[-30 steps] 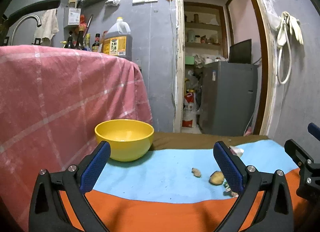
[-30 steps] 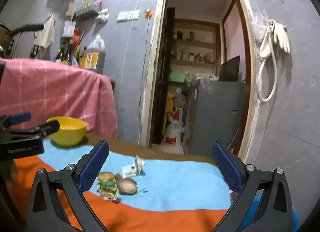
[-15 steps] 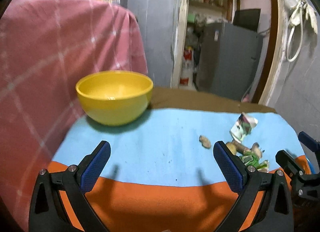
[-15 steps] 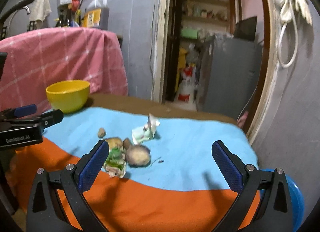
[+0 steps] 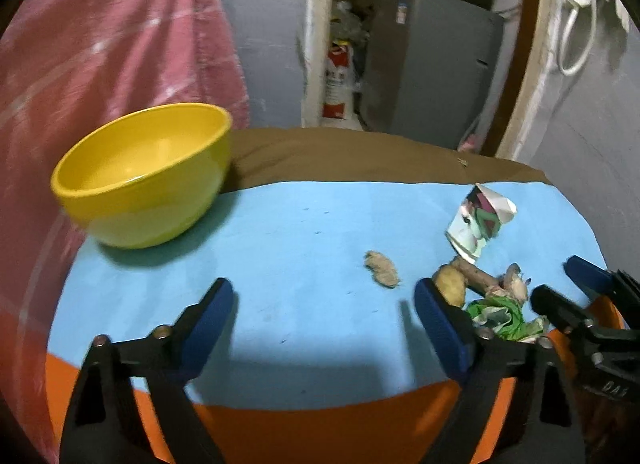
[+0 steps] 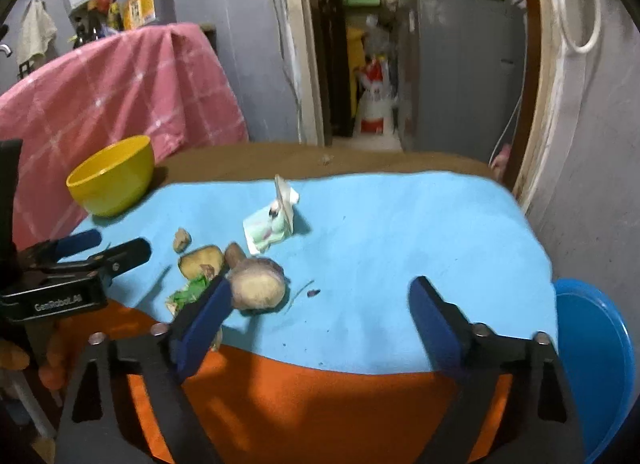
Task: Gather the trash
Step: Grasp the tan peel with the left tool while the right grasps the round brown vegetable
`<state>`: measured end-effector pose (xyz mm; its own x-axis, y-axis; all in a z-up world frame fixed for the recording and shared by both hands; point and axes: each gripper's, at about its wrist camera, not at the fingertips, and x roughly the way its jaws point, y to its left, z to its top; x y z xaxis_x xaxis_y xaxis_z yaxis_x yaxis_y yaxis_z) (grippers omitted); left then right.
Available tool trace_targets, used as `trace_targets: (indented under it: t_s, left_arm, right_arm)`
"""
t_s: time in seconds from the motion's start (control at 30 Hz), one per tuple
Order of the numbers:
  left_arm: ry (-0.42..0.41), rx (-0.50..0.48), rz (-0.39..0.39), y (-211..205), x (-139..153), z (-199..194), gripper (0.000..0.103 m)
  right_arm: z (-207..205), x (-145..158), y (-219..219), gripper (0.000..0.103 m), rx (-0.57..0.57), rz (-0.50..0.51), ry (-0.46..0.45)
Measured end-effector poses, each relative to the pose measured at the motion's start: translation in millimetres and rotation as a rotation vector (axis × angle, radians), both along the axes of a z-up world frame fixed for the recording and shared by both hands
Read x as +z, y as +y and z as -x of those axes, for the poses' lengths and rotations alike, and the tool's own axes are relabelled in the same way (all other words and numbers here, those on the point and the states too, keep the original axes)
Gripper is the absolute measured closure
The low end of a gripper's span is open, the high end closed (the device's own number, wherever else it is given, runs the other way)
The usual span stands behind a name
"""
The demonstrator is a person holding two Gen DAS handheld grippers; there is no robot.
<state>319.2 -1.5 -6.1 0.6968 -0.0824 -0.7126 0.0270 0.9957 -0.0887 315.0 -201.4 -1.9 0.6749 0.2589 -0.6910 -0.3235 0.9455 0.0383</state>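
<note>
A heap of trash lies on the light blue cloth: a crumpled paper carton [image 5: 480, 223] [image 6: 272, 223], a small brown scrap [image 5: 382, 268] [image 6: 182, 240], a potato piece [image 5: 452, 284] [image 6: 202, 258], a round brown lump [image 6: 258, 284] and a green wrapper [image 5: 500, 314] [image 6: 190, 290]. A yellow bowl [image 5: 140, 175] [image 6: 112, 175] stands at the far left, with nothing in it. My left gripper [image 5: 323, 296] [image 6: 120, 244] hangs over bare cloth left of the heap, its jaws closing on nothing. My right gripper [image 6: 320, 292] [image 5: 556, 280] hangs just right of the heap, its jaws also closing on nothing.
The table carries blue cloth [image 6: 400, 232] over orange cloth [image 6: 320, 404] near me and brown cloth at the back. A pink checked cover [image 5: 100, 63] rises on the left. A blue round container [image 6: 592, 356] sits low at the right. A doorway and a grey fridge [image 6: 460, 71] are behind.
Both grippers have tipped downward and come closer to the table, so the trash and bowl look larger. Both pairs of jaws stand slightly narrower than before.
</note>
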Motion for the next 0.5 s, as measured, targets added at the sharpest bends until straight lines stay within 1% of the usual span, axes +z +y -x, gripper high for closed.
trace_targets:
  t_s: [0.07, 0.1, 0.17, 0.23, 0.33, 0.43, 0.5]
  left_arm:
    - [0.012, -0.026, 0.014, -2, -1, -6, 0.031]
    - [0.022, -0.042, 0.029, -2, -2, -9, 0.033]
    - [0.04, -0.055, 0.056, -2, -4, -17, 0.044]
    - [0.054, -0.061, 0.075, 0, -5, -21, 0.049]
    - [0.057, -0.081, 0.096, 2, -4, -23, 0.055]
    - [0.067, -0.118, 0.108, 0, -6, -21, 0.063]
    - [0.07, -0.134, 0.108, 0, -5, -21, 0.065]
  right_arm:
    - [-2, -1, 7, 0.024, 0.014, 0.032, 0.005]
    - [-3, -1, 11, 0.026, 0.022, 0.047, 0.007]
    - [-6, -1, 15, 0.028, 0.039, 0.033, 0.006]
    - [-10, 0, 17, 0.028, 0.052, 0.001, 0.008]
    - [-16, -2, 21, 0.034, 0.078, -0.024, 0.034]
    - [-16, -5, 30, 0.038, 0.11, 0.003, 0.05]
    - [-15, -7, 32, 0.046, 0.113, 0.02, 0.057]
